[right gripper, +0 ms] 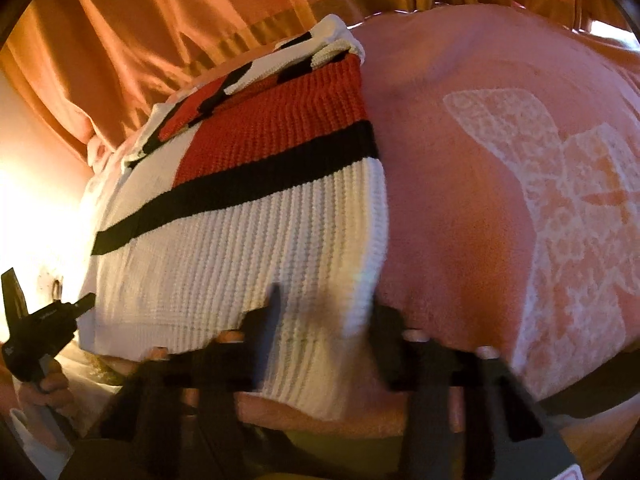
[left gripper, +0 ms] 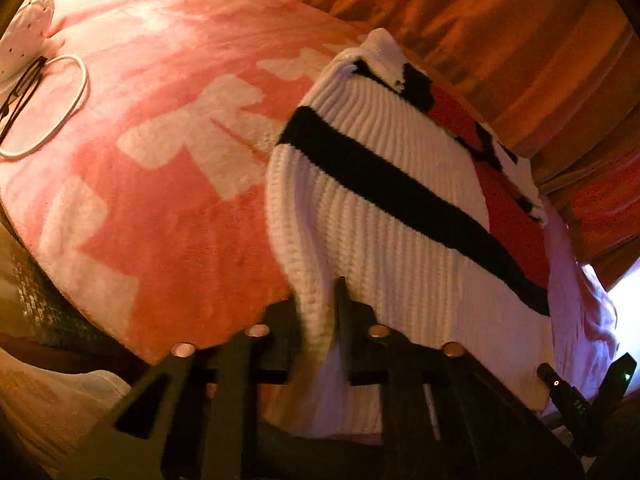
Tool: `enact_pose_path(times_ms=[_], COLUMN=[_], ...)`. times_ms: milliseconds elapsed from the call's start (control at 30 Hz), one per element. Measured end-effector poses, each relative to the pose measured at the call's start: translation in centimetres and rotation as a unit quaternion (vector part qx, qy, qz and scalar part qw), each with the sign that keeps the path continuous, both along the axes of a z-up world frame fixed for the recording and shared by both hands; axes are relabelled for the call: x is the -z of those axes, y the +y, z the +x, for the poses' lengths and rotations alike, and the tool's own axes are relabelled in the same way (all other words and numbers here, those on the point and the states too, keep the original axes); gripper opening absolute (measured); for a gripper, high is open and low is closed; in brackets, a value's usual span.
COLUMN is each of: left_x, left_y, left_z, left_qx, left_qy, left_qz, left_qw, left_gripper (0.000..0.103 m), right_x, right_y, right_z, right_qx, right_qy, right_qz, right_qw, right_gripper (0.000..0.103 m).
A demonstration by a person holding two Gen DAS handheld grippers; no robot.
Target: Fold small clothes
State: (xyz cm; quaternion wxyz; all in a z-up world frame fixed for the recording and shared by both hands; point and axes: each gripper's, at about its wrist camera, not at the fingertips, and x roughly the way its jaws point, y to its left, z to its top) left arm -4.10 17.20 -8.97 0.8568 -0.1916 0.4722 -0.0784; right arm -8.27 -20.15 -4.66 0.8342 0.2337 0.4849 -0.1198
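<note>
- Left wrist view: the knitted sweater [left gripper: 380, 208], white with a black stripe and red panel, is spread on the pink blanket [left gripper: 160, 200]. Its near rolled edge is pinched by the left gripper [left gripper: 320, 320], closed tight on a thick fold.
- Right wrist view: the sweater [right gripper: 240, 240] hem is clamped by the right gripper [right gripper: 320, 328] at the opposite near corner. The knit is judged soft, stretchy, fairly light; corners are best held.

Two black two-finger grippers, the left gripper [left gripper: 316, 312] and right gripper [right gripper: 324, 316], show flat angular frames with cut-out slots, round metal studs, and one small green light.
</note>
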Motion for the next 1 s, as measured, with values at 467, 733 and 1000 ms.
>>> enact_pose_path(times_ms=[467, 733, 1000], left_x=[-8.4, -11.9, -17.6], left_y=[0.1, 0.0, 0.9], left_z=[-5.5, -13.4, -16.7], left_qx=[0.042, 0.083, 0.069], left_qy=[-0.065, -0.063, -0.096], left_qz=[0.005, 0.02, 0.013], left_qw=[0.997, 0.9944, 0.9929], left_gripper=[0.007, 0.006, 0.007], right_x=[-7.1, -11.6, -17.8], right_y=[-0.8, 0.9, 1.2], right_z=[-5.3, -13.3, -16.9], right_qx=[-0.001, -0.019, -0.012], right_qy=[-0.085, -0.075, -0.133], right_qz=[0.035, 0.023, 0.023], right_qw=[0.996, 0.997, 0.991], right_gripper=[0.007, 0.007, 0.007])
